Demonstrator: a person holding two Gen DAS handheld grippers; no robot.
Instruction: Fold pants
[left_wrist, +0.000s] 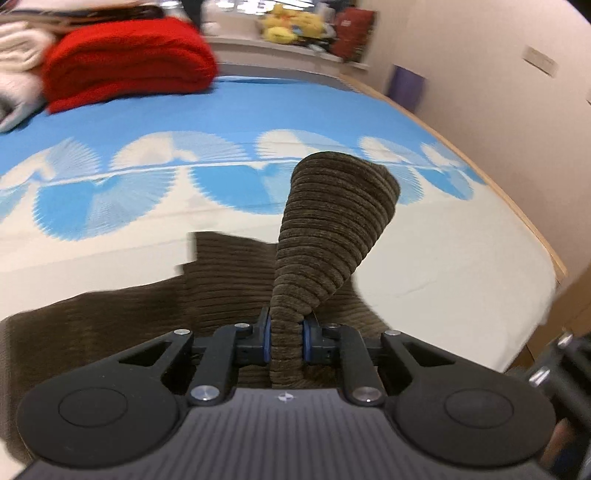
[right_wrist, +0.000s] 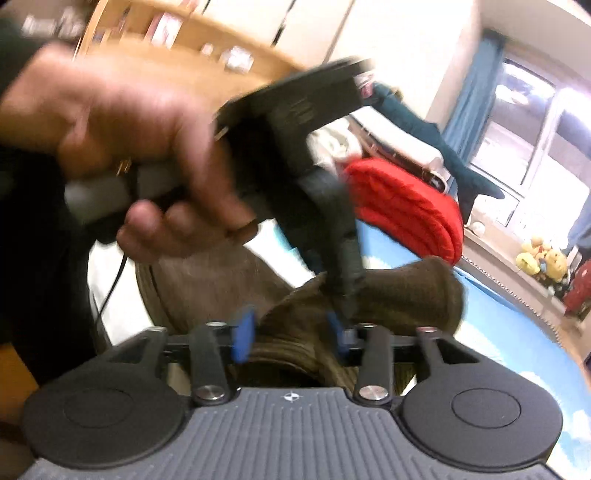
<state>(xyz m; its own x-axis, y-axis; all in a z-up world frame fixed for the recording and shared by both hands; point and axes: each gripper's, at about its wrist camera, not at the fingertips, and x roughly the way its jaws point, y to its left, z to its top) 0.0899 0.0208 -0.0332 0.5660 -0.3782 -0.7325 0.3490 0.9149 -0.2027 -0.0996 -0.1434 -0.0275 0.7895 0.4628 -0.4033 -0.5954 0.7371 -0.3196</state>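
Note:
Brown corduroy pants (left_wrist: 221, 291) lie on a bed with a blue and white sheet (left_wrist: 258, 110). My left gripper (left_wrist: 287, 341) is shut on a bunched part of the pants, which sticks up in a cone (left_wrist: 332, 221) above the bed. In the right wrist view the pants (right_wrist: 295, 332) sit between the blue pads (right_wrist: 243, 334) of my right gripper (right_wrist: 291, 338), whose jaws stand apart. The left gripper (right_wrist: 343, 291), held by a hand (right_wrist: 122, 140), pinches the same fabric just ahead of it.
A folded red blanket (left_wrist: 125, 62) and white folded cloths (left_wrist: 18, 62) sit at the bed's far left. A wooden bed edge (left_wrist: 517, 210) runs along the right by the wall. Yellow plush toys (left_wrist: 291, 24) sit on a far shelf. A window (right_wrist: 528, 122) is at right.

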